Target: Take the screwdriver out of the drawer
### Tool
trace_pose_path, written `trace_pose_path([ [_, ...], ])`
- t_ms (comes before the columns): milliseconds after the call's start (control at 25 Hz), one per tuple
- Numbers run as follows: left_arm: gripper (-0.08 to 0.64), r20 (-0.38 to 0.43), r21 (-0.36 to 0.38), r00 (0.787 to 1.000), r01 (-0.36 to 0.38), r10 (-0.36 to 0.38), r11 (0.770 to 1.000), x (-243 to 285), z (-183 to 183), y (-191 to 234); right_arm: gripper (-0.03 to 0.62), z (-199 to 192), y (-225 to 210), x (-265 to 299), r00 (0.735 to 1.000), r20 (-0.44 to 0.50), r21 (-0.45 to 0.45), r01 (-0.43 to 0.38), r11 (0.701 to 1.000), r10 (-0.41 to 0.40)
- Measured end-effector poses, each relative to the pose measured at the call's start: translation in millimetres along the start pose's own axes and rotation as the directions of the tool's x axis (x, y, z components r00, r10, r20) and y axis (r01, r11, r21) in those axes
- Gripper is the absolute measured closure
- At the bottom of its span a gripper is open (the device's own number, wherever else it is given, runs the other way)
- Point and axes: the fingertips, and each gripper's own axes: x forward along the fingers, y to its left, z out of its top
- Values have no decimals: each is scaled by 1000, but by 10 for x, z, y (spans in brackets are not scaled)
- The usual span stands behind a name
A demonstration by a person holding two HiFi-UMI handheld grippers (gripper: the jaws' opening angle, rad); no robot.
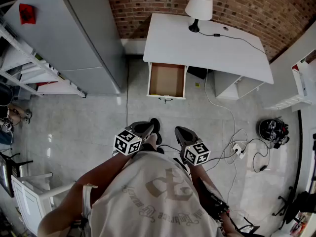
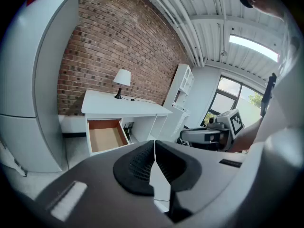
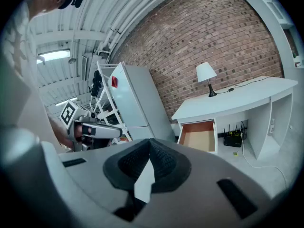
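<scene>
Fridge (image 1: 74, 33): grey, at my 10 o'clock.
Desk (image 1: 212, 48): white, from 12 to 1 o'clock, well apart from me.
Drawer (image 1: 167, 80): pulled open at 12 o'clock, its brown bottom showing.
Lamp (image 1: 199, 9): white, on the desk's far edge.
Left tongs (image 2: 154, 148): jaws together, empty.
Right tongs (image 3: 149, 148): jaws together, empty.
Screwdriver: I cannot make it out in any view.
</scene>
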Motion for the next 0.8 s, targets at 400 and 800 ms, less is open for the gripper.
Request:
trace_pose_path([
  [400,548,-11,35,999,52,-51,998,206,62,-212,586,-11,-155,-253,999,10,8,52,999,-52],
  [800,548,-44,29,997,58,-57,998,288,58,-211,586,-32,-240,-210,998,1,32,59,998,-59],
])
